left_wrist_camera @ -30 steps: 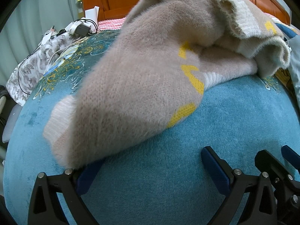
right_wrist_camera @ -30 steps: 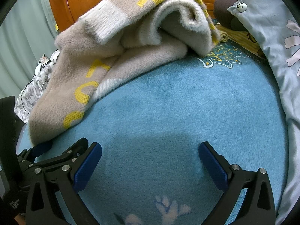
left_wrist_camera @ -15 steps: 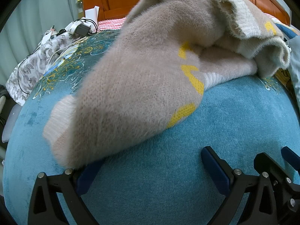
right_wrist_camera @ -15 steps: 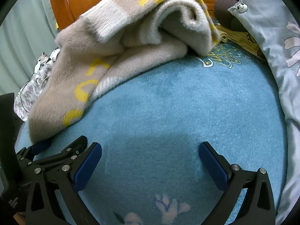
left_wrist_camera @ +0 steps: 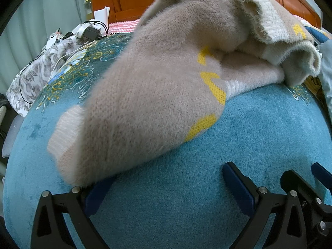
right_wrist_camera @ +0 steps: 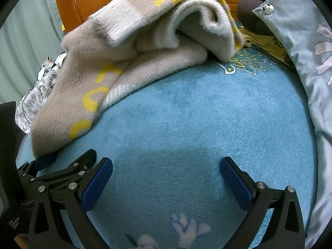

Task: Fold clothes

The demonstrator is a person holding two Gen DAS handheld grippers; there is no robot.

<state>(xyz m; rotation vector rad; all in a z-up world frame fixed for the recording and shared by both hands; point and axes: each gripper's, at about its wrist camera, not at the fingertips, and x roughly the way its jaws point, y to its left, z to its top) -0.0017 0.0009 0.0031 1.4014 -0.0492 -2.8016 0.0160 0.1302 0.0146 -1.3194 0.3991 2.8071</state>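
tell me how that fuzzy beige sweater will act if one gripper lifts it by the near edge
The sweater would probably go floppy: it already lies in soft, sagging folds on the blue blanket. Its thick, fluffy knit suggests it is bulky yet fairly light. The fuzzy surface looks likely to catch on the plush blanket rather than slide.

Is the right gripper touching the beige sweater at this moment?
Apart. The right wrist view shows the right gripper open over bare blue blanket; the sweater lies ahead and to its left, clear of both fingers.

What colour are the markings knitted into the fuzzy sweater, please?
Yellow, on the beige sweater; clearest in the right wrist view.
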